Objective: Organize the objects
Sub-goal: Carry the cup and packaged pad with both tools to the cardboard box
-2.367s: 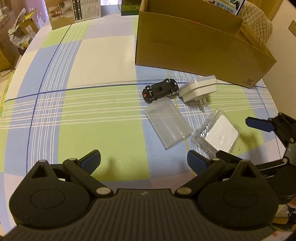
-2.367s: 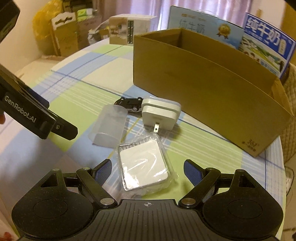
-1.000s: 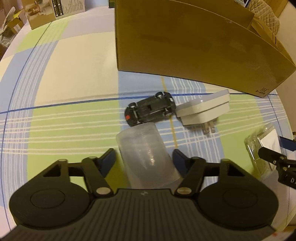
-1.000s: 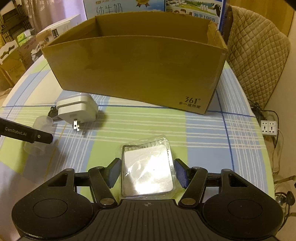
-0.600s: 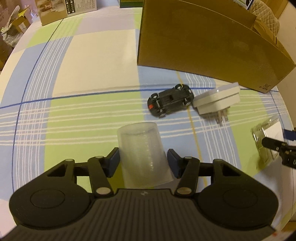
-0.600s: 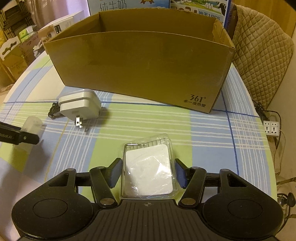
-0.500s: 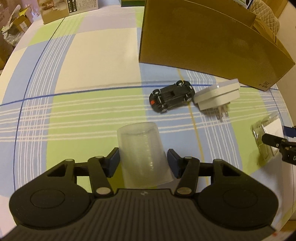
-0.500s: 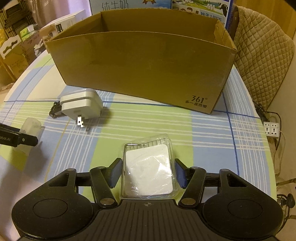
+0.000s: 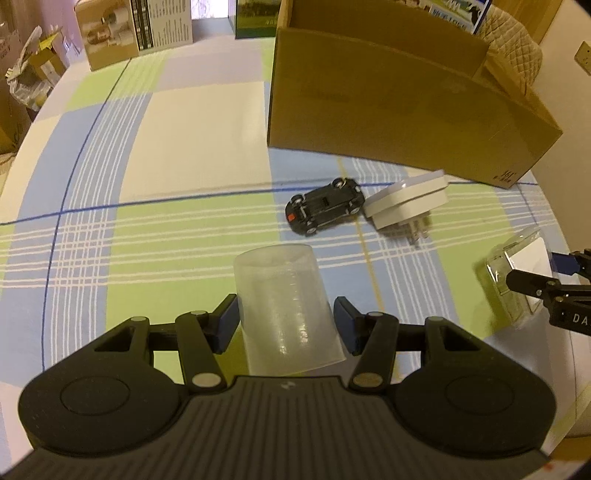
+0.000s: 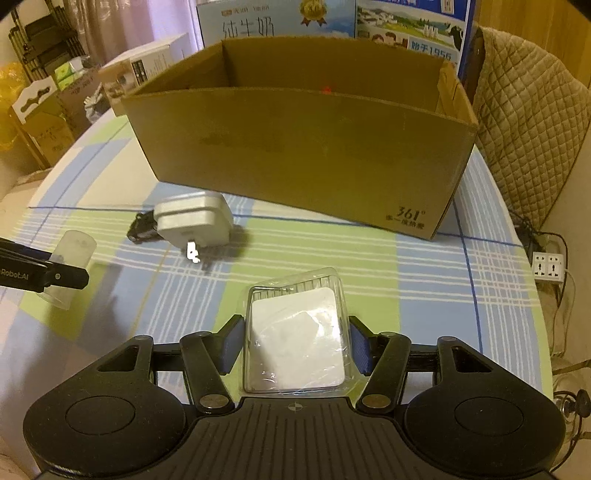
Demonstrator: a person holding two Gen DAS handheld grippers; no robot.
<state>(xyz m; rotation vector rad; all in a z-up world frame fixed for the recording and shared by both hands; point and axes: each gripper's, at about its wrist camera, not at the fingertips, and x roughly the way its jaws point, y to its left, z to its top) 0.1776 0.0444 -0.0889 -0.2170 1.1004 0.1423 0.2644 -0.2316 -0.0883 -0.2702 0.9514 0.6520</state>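
Note:
My left gripper (image 9: 287,319) is shut on a clear plastic cup (image 9: 286,310), held off the checked tablecloth with its closed end pointing away. My right gripper (image 10: 295,341) is shut on a clear plastic packet with a white pad inside (image 10: 297,334), also lifted. In the left wrist view that packet (image 9: 511,271) and the right gripper show at the right edge. In the right wrist view the cup (image 10: 72,258) sits at the left edge. A black toy car (image 9: 325,209) lies on its roof, touching a white plug adapter (image 9: 408,203). An open brown cardboard box (image 10: 303,147) stands behind them.
A quilted chair back (image 10: 532,129) stands right of the box. Milk cartons (image 10: 332,18) lean behind it, and a printed carton (image 9: 136,33) sits at the table's far left. A power strip (image 10: 548,266) lies on the floor past the table's right edge.
Both grippers have lifted their loads off the cloth. The left one pulled back with the cup, so the car and adapter look farther off. The right one rose slightly towards the box.

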